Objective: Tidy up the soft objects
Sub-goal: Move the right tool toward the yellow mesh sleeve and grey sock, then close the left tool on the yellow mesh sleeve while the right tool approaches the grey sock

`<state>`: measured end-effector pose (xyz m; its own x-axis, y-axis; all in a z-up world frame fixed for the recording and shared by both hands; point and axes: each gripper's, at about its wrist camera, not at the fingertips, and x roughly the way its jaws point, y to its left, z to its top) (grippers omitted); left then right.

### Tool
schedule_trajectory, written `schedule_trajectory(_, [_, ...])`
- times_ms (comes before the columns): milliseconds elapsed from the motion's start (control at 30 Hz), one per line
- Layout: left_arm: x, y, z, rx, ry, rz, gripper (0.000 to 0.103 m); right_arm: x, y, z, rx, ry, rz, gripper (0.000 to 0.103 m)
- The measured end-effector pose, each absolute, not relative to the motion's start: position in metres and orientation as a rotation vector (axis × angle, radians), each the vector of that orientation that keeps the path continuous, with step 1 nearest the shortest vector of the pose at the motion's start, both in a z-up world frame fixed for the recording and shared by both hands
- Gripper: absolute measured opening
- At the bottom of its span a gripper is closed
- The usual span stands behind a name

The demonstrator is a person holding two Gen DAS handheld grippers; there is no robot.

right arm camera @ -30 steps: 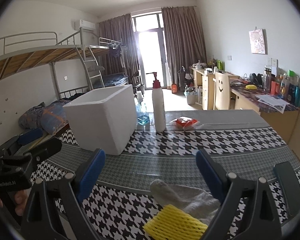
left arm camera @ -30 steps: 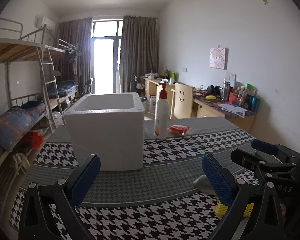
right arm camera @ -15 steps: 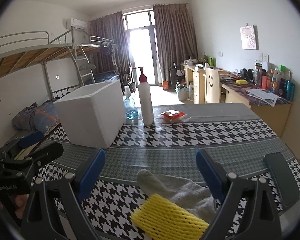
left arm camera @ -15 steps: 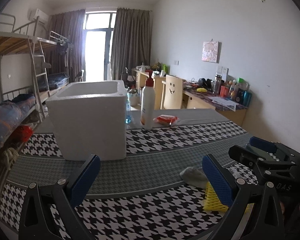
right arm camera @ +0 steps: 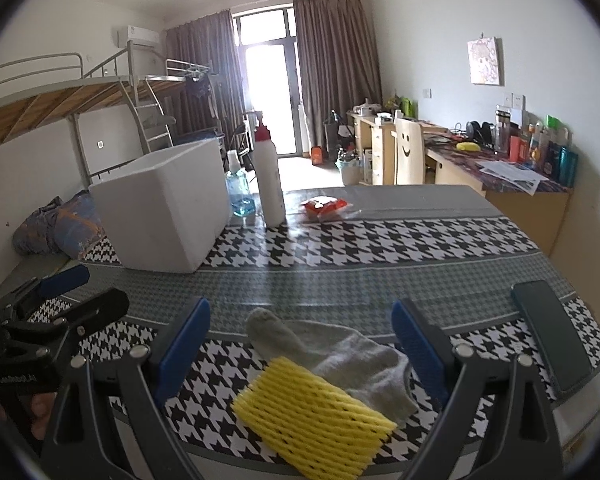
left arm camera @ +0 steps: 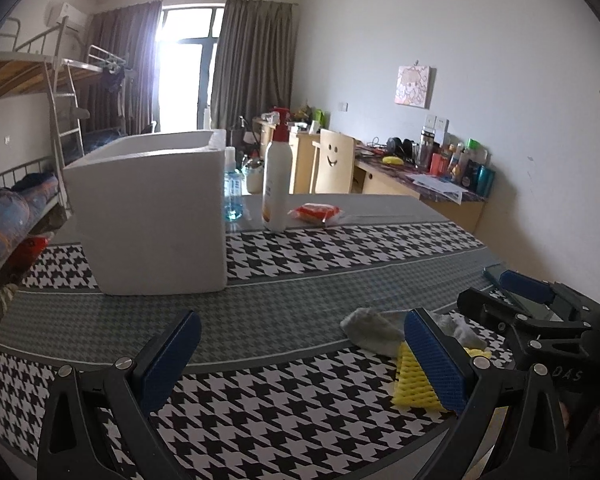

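A yellow foam net sleeve (right arm camera: 314,410) lies near the table's front edge, partly on top of a grey-white sock (right arm camera: 340,354). My right gripper (right arm camera: 302,346) hovers open right over them, one blue pad on each side. In the left wrist view the same sock (left arm camera: 374,330) and foam sleeve (left arm camera: 414,386) sit behind my left gripper's right finger. The left gripper (left arm camera: 300,358) is open and empty, above the houndstooth cloth, left of the soft items. A white foam box (left arm camera: 152,216) stands open-topped at the back left.
Behind the box stand a white pump bottle (left arm camera: 277,180), a blue liquid bottle (left arm camera: 233,192) and a red packet (left arm camera: 316,213). A dark phone (right arm camera: 550,336) lies at the table's right edge. Desks, a chair and bunk beds fill the room behind.
Both grippers have moved left and tilted down a little; the sock and foam sleeve now sit more centred between the right gripper's fingers. Both stay open.
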<state>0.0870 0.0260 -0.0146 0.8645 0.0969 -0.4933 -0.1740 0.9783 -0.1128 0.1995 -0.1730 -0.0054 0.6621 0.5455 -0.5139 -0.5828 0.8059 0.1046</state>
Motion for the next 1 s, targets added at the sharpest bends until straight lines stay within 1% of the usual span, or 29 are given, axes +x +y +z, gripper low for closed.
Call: schedule_trajectory(1000, [0.111,-0.019,-0.044,-0.119,0.629,0.004,0.102,0.212,-0.212,-0.028,-0.040,0.629,0.532,0.094])
